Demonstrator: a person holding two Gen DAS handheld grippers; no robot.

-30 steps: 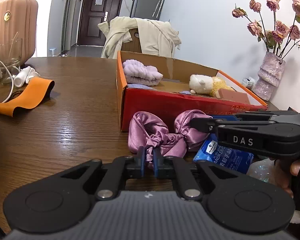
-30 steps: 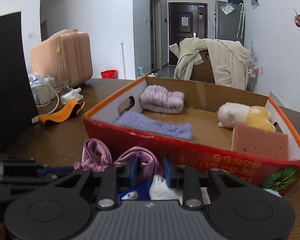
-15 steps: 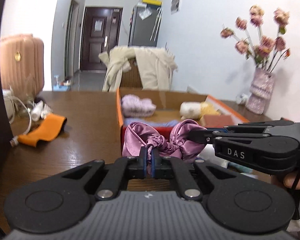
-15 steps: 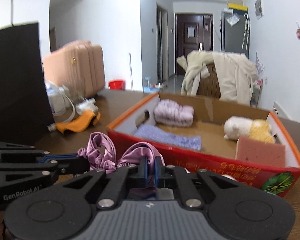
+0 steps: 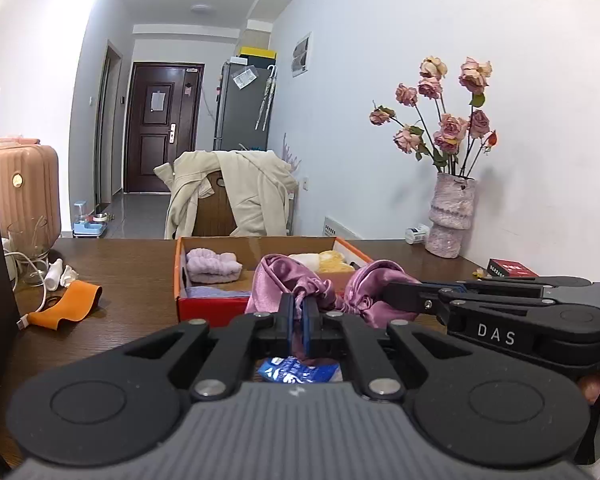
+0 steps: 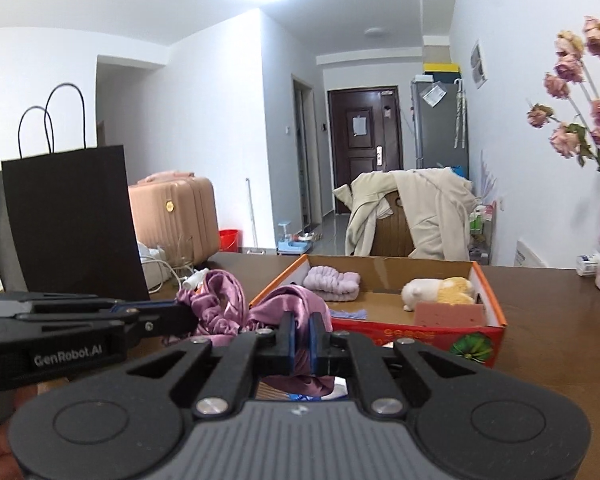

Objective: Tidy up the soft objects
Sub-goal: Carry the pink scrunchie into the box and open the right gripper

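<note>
A shiny pink satin scrunchie-like cloth (image 5: 284,280) (image 6: 228,300) hangs in the air above the table, in front of the red-and-orange cardboard box (image 5: 210,306) (image 6: 496,312). My left gripper (image 5: 299,320) is shut on its middle folds. My right gripper (image 6: 301,336) is shut on its right lobe and reaches in from the right in the left wrist view (image 5: 396,294). Inside the box lie a lilac fluffy band (image 6: 332,282), a white-and-yellow plush (image 6: 436,290), a pink sponge (image 6: 448,314) and a lilac cloth (image 6: 350,314).
A blue tissue pack (image 5: 296,370) lies on the table under the grippers. An orange band (image 5: 70,304), cables and a glass sit at the left. A black paper bag (image 6: 68,220) stands left. A vase of dried roses (image 5: 450,216) and a small red box (image 5: 510,268) stand right.
Both grippers have risen and carried the satin cloth up off the table toward the box. The right gripper, open a second ago, has shut on the cloth.
</note>
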